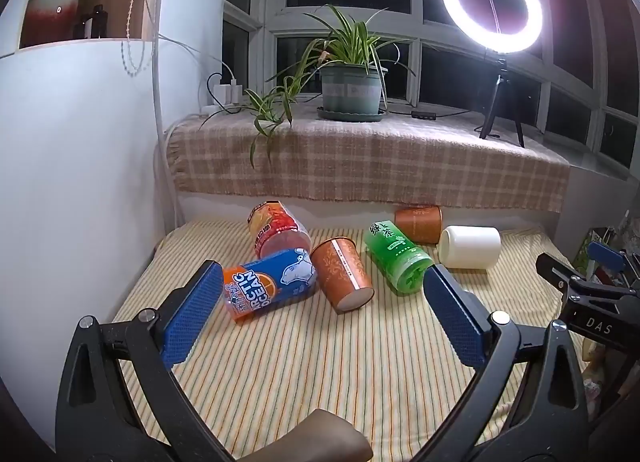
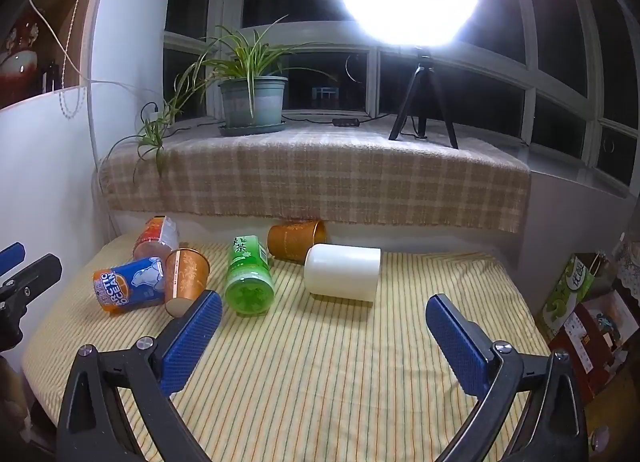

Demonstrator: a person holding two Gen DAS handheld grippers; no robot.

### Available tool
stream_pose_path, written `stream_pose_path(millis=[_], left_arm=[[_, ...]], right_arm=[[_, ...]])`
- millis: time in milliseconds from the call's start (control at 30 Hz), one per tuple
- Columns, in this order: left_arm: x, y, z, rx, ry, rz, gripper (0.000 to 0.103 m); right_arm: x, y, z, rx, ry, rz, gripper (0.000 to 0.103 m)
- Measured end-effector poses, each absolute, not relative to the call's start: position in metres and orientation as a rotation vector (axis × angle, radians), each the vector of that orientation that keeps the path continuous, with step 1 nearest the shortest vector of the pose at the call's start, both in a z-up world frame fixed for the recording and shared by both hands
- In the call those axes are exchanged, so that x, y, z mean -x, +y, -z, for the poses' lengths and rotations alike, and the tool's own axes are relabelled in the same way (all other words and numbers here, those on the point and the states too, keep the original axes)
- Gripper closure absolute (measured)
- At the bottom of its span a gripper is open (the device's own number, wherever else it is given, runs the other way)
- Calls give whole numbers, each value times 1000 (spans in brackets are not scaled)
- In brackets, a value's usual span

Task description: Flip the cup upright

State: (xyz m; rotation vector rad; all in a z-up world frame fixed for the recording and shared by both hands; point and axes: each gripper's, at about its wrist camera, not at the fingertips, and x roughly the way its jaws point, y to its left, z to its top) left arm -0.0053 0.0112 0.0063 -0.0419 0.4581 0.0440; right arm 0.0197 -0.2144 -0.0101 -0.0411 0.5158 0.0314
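1. Left claw [image 1: 324,314]: pads apart, empty, hovering over the striped tabletop [image 1: 320,374].
2. Right claw [image 2: 324,336]: also spread, empty.
3. Nearest orange paper cup [image 1: 342,274] lies on its side at 12 o'clock of the left claw, touching the Arctic Ocean cup [image 1: 268,282] at 10.
4. Risk: thin wall crushes under the pads, or rolls.
5. Risk: nudging the green tea cup [image 1: 398,256] at 1 o'clock; white cup [image 2: 342,272] could roll too.
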Motion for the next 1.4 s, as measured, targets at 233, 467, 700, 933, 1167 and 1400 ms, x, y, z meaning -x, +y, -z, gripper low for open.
stream_pose_path(millis=[233, 467, 700, 933, 1167, 1400], left_arm=[[4, 13, -10, 43, 460, -43, 1], [4, 14, -11, 39, 457, -38, 1], [1, 12, -13, 32, 457, -40, 1], [1, 12, -13, 32, 456, -40, 1], [2, 11, -12, 31, 455, -40, 1], [2, 11, -11, 31, 455, -40, 1]], right_arm=[[-22, -215, 11, 32, 527, -32, 0], [-25, -221, 12, 25, 531, -27, 0], [-25, -221, 13, 22, 533, -28, 0], [-25, -220, 14, 21, 535, -28, 0], [-26, -219, 18, 15, 543, -28, 0], [-26, -220, 18, 9, 548, -29, 0]])
